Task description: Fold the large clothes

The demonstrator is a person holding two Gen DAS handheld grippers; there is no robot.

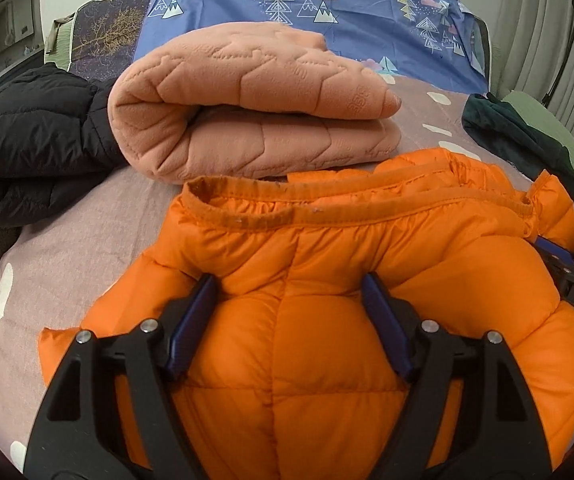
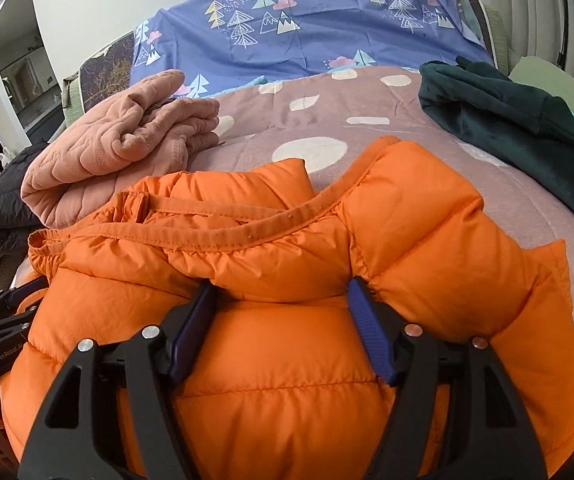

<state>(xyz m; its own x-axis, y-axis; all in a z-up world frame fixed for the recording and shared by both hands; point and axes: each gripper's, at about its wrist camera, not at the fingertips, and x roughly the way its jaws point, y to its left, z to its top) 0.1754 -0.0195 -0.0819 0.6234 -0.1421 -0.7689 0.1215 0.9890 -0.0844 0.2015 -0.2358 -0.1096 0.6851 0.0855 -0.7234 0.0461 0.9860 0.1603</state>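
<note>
Judging from the left wrist view first:
Left gripper (image 1: pixel 289 300): jaws spread wide, a bulge of the orange puffer jacket (image 1: pixel 327 280) swelling up between the blue pads (image 1: pixel 191 332); pads alongside the padding, not plainly pinching it.
Jacket, place: lying on the mauve bedspread (image 1: pixel 67 240), elastic hem (image 1: pixel 327 208) turned toward the far side, doubled over itself in a thick roll.
Already folded: peach quilted blanket (image 1: pixel 247 120) just beyond the hem, in a neat stack.
Waiting: black puffer coat (image 1: pixel 27 140) heaped at the left, dark green garment (image 1: pixel 527 140) bunched at the right.

Turning to the right wrist view:
Right gripper (image 2: pixel 283 304): jaws likewise wide apart, orange padding risen between them, no firm clamp to be seen.
Jacket, shape: one padded flap laid across the body, a collar or corner poking out past the hem; outline lumpy, not yet squared.
Other gripper: black frame visible at the left edge, against the jacket's side.
Patterned blue sheet (image 2: pixel 307 20): draped at the head of the bed, untouched.

Progress, as a judgement: one item done, orange jacket partly folded and probably just set down, needing a further fold or a flattening; two dark garments not yet started.
</note>
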